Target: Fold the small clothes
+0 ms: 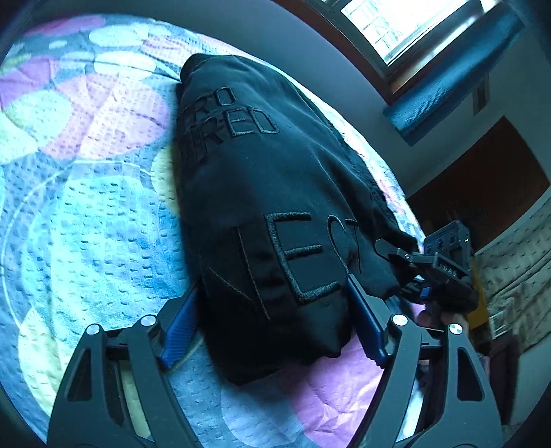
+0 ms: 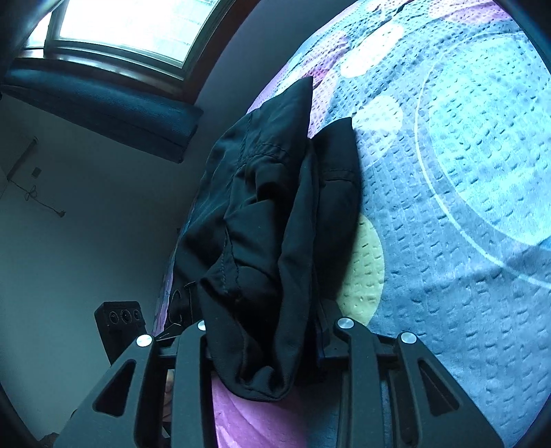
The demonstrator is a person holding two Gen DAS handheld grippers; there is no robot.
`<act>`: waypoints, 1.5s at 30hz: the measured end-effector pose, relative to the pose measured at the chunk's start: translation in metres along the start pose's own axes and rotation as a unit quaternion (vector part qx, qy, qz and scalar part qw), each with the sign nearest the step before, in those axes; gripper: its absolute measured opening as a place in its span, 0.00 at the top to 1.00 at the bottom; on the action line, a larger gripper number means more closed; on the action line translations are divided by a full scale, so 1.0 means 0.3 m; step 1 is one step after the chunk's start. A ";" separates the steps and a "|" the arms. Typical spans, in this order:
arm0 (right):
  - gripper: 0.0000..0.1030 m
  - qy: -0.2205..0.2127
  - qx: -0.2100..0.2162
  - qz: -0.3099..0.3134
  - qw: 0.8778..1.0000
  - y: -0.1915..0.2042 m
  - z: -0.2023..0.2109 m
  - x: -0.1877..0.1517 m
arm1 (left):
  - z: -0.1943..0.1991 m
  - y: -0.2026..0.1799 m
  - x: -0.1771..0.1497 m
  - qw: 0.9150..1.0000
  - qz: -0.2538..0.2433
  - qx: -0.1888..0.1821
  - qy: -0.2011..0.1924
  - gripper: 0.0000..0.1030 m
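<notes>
A black garment (image 1: pixel 275 213) with raised black lettering lies lengthwise on a colourful quilted bedspread (image 1: pixel 86 206). Its near end bulges between the blue pads (image 1: pixel 366 322) of my left gripper (image 1: pixel 272 310), which touch both of its sides, so the wide jaws are shut on the bundle. At the garment's right corner my right gripper (image 1: pixel 396 272) clamps the cloth. In the right wrist view the garment (image 2: pixel 275 213) is bunched into thick folds that fill my right gripper (image 2: pixel 268 334) and hide its fingertips. The folds rise away from it over the bedspread (image 2: pixel 465 206).
The bed's edge runs just beyond the garment, with a grey wall (image 2: pixel 86 241) behind it. Above are a bright window (image 1: pixel 396 27) and a blue padded ledge (image 2: pixel 103 107). A dark wooden door (image 1: pixel 482 172) stands at the right. A hand (image 1: pixel 444 317) holds the right gripper's handle.
</notes>
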State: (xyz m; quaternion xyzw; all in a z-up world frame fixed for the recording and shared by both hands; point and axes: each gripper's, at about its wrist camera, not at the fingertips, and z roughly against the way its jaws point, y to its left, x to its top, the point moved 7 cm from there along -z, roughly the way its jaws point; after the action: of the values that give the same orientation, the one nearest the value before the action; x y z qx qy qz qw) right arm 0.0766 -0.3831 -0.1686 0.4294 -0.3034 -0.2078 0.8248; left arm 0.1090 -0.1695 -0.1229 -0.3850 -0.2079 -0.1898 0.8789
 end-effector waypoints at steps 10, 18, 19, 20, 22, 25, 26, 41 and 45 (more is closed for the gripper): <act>0.34 -0.014 0.054 -0.036 0.998 -0.011 0.103 0.042 | 0.023 0.032 0.030 0.998 0.027 -0.043 0.032 0.16; 0.33 -0.030 0.058 -0.041 0.997 -0.050 0.145 0.052 | 0.079 0.085 0.010 0.999 0.036 -0.033 0.021 0.14; 0.33 -0.031 0.058 -0.040 0.997 -0.051 0.155 0.043 | 0.079 0.085 0.014 0.999 0.037 -0.032 0.020 0.14; 0.33 -0.032 0.057 -0.038 0.997 -0.052 0.156 0.039 | 0.078 0.086 0.017 0.999 0.039 -0.031 0.018 0.13; 0.33 -0.035 0.058 -0.034 0.997 -0.048 0.156 0.031 | 0.075 0.084 0.018 0.999 0.040 -0.030 0.017 0.12; 0.33 -0.040 0.058 -0.032 0.997 -0.036 0.150 0.027 | 0.077 0.082 0.022 0.999 0.042 -0.031 0.017 0.12; 0.33 -0.041 0.057 -0.030 0.997 -0.033 0.150 0.026 | 0.077 0.080 0.022 0.998 0.043 -0.032 0.017 0.12; 0.18 -0.040 0.047 0.008 0.998 0.039 0.140 -0.005 | 0.058 0.072 0.029 0.998 0.042 -0.032 0.020 0.09; 0.18 -0.022 0.068 -0.039 0.997 0.031 0.142 0.033 | 0.045 0.086 0.067 0.996 0.067 -0.052 0.035 0.09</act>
State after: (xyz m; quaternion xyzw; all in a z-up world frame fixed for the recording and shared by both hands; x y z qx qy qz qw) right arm 0.0558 -0.4088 -0.1387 0.4915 -0.3180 -0.2279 0.7780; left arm 0.1357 -0.1465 -0.1196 -0.4366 -0.1404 -0.1545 0.8751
